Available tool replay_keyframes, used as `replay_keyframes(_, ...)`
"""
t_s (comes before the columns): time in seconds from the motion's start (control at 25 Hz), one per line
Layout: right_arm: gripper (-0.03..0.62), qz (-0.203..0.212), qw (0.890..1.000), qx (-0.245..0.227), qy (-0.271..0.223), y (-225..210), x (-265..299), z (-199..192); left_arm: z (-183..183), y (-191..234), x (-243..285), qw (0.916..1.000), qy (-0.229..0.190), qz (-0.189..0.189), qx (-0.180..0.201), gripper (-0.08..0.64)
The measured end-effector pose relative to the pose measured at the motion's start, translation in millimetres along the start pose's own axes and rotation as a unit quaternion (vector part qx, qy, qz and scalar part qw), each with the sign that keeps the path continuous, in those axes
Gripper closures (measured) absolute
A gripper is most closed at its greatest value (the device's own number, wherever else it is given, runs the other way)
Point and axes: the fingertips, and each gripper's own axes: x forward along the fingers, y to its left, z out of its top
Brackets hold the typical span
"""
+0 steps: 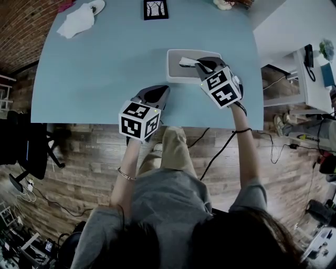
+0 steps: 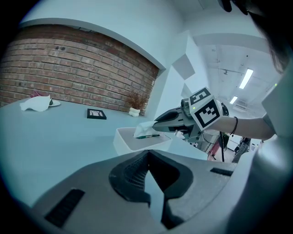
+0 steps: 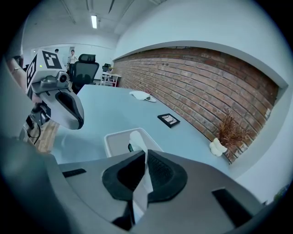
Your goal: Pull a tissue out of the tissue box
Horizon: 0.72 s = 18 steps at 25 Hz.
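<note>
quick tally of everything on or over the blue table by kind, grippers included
tissue box: 1
tissue: 1
picture frame: 1
crumpled white tissue or cloth: 1
small plate: 1
dried plant: 1
hand-held gripper: 2 (left hand-held gripper, right hand-held gripper)
total: 8

Cool, even light comes from ceiling strip lights (image 3: 94, 21), and shadows are soft. Both gripper views bulge strongly, darken toward their rounded edges and blur up close.
</note>
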Motion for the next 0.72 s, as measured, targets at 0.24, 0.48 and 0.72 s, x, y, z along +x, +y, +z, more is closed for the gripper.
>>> replay_keyframes(0.24, 0.589, -0.007, 1.0, 0.006, -0.007, -5.2, -10.3, 6.4, 6.7, -2.1, -2.7, 1.0, -0.005, -0.003, 0.004, 0.557)
replay_keyframes(0.48, 0.589, -0.018, 1.0, 0.01, -0.019, -9.3, -24.5, 14.4, 17.7, -8.4, -4.1, 0.9998, -0.013, -0.009, 0.015, 0.557)
replay_keyframes(0.72, 0.589, -0.027, 0.999, 0.01, -0.027, -10.3, -37.2, 23.1, 30.5, -13.6, -8.1, 0.9993, -0.022, -0.014, 0.026, 0.557)
